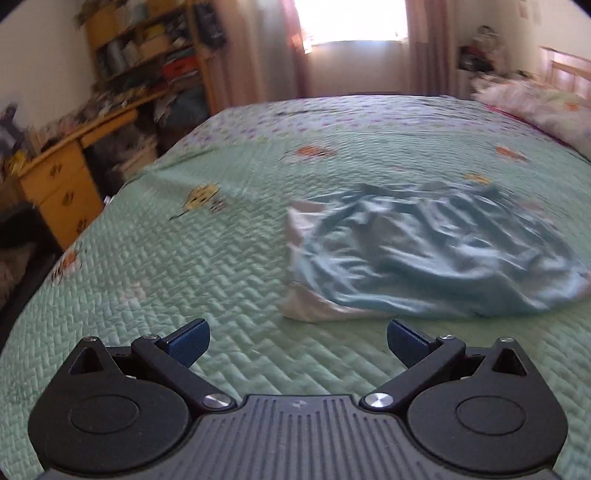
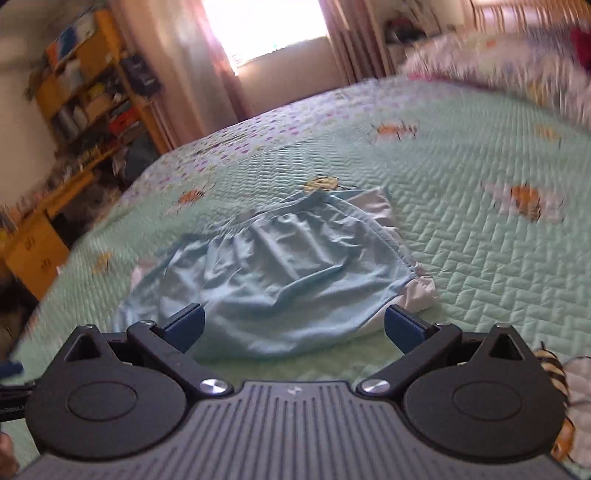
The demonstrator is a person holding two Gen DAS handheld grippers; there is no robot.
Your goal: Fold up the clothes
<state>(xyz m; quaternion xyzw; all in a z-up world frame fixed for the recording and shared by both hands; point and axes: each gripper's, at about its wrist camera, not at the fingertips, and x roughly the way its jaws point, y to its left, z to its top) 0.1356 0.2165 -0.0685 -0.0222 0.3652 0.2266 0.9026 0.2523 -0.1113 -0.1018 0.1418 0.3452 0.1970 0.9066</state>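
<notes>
A crumpled light blue garment point(image 1: 436, 254) with white lining at its edges lies on the green quilted bed point(image 1: 184, 277). In the left wrist view it sits ahead and to the right of my left gripper point(image 1: 298, 341), which is open and holds nothing, a short way back from the cloth's near white corner. In the right wrist view the same blue garment point(image 2: 280, 273) lies straight ahead, its near hem just beyond my right gripper point(image 2: 294, 328). That gripper is open too, with nothing between its blue pads point(image 2: 400, 326). Both views are motion-blurred.
A wooden desk point(image 1: 62, 184) and cluttered shelves point(image 1: 147, 44) stand left of the bed. A bright curtained window point(image 1: 354, 22) is at the far end. Pillows point(image 1: 535, 107) lie at the bed's far right. Bare quilt spreads left of the garment.
</notes>
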